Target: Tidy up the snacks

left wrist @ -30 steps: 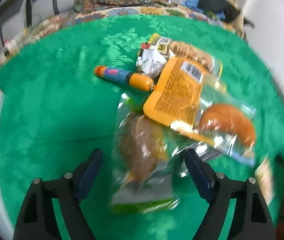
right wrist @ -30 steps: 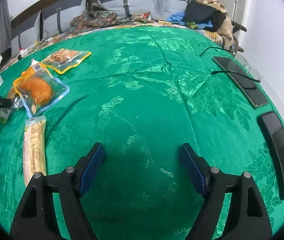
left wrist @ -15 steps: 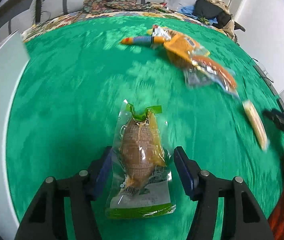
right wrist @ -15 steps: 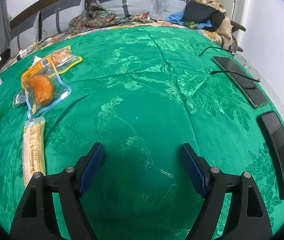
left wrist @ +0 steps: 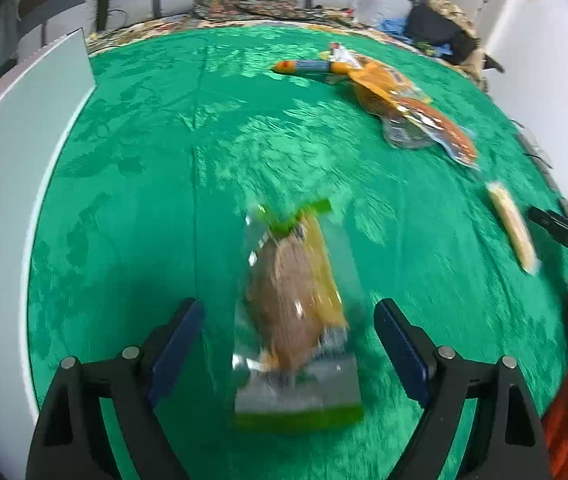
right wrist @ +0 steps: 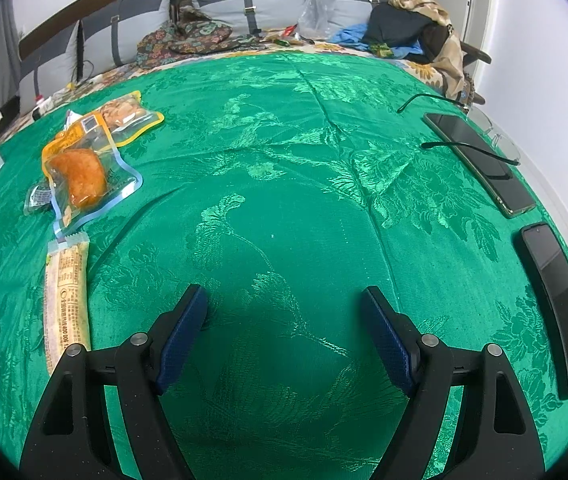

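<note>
A clear, green-edged packet with a brown snack (left wrist: 298, 312) lies blurred on the green tablecloth between the fingers of my left gripper (left wrist: 288, 332), which is open and apart from it. Far right sits a pile of snack packets (left wrist: 400, 96) with an orange and blue sausage stick (left wrist: 304, 66). A long yellow bar (left wrist: 511, 227) lies at the right. My right gripper (right wrist: 284, 320) is open and empty over bare cloth. In the right wrist view the bun packet (right wrist: 83, 178), a nut packet (right wrist: 127, 114) and the yellow bar (right wrist: 65, 300) lie at the left.
A white bin wall (left wrist: 7, 184) stands along the left. Two dark phones (right wrist: 480, 160) (right wrist: 556, 304) and a cable lie at the table's right edge. Sofa cushions and clothes (right wrist: 408, 28) are beyond the table.
My left gripper carried the green packet away from the pile toward the near left, then opened its jaws and let it go. The right gripper has not moved.
</note>
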